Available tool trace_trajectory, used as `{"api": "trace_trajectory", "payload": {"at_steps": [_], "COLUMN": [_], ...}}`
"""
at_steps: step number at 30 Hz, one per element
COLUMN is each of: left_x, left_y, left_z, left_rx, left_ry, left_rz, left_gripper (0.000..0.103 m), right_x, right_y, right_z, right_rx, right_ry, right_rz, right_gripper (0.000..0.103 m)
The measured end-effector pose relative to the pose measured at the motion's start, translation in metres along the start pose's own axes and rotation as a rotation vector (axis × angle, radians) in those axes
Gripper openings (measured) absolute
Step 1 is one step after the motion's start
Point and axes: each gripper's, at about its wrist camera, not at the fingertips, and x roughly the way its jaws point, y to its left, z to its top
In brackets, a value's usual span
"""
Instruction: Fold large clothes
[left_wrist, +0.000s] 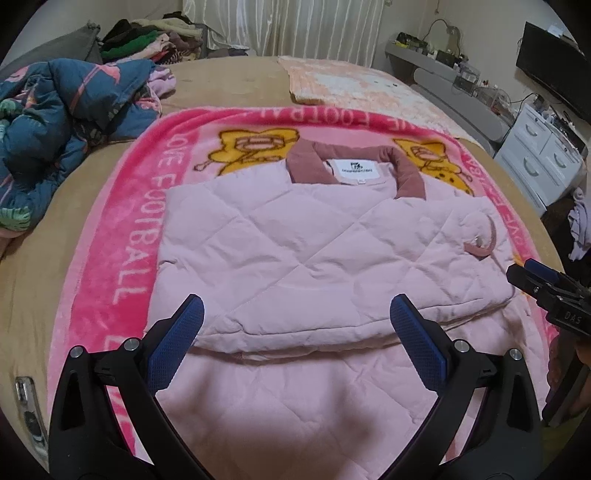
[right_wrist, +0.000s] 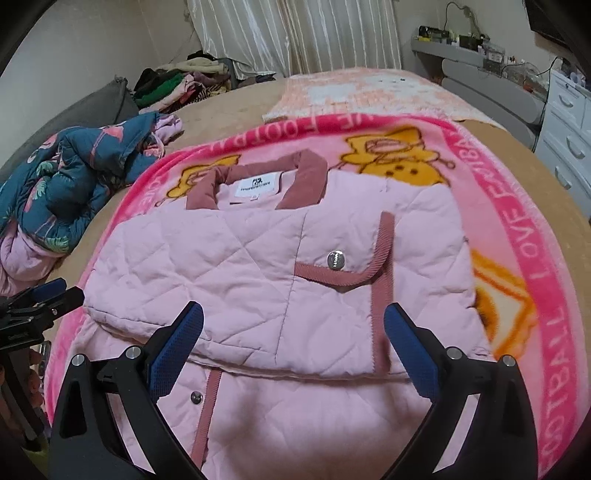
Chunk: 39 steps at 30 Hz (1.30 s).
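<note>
Jacket: pink quilted jacket (left_wrist: 295, 243), hem folded up over body, flat on pink blanket (left_wrist: 122, 236) on bed.
Left gripper (left_wrist: 295, 328): spread, empty, above folded edge.
Right gripper (right_wrist: 293, 328): spread, empty, above folded edge.

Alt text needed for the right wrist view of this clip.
A pink quilted jacket, partly folded, lies on a pink football blanket on a bed. The open right gripper hovers above it, empty; the left gripper shows at the left edge.

Home bedroom: wide bed (left_wrist: 229, 85), curtained window (left_wrist: 325, 26), white drawer unit (left_wrist: 543, 155), heaped clothes (left_wrist: 147, 40).
</note>
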Motion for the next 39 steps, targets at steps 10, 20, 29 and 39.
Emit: {"api": "trace_trajectory", "payload": {"at_steps": [10, 20, 29, 39], "left_x": [-0.036, -0.068, -0.096, -0.124], "left_y": [-0.006, -0.014, -0.028, -0.039], "left_z": [-0.005, -0.008, -0.016, -0.034], "left_rx": [0.006, 0.024, 0.061, 0.088], "left_ry": [-0.054, -0.099, -0.149, -0.201], "left_rz": [0.005, 0.012, 0.023, 0.038], "left_gripper": [0.095, 0.095, 0.095, 0.095], "right_x": [-0.039, -0.076, -0.118, -0.155], "right_y": [0.008, 0.019, 0.030, 0.036], "right_z": [0.000, 0.003, -0.004, -0.023], "right_rx": [-0.015, -0.041, -0.070, -0.096], "right_ry": [-0.055, -0.117, -0.189, -0.242], "right_rz": [0.009, 0.022, 0.043, 0.059], "right_gripper": [0.098, 0.098, 0.098, 0.099]}}
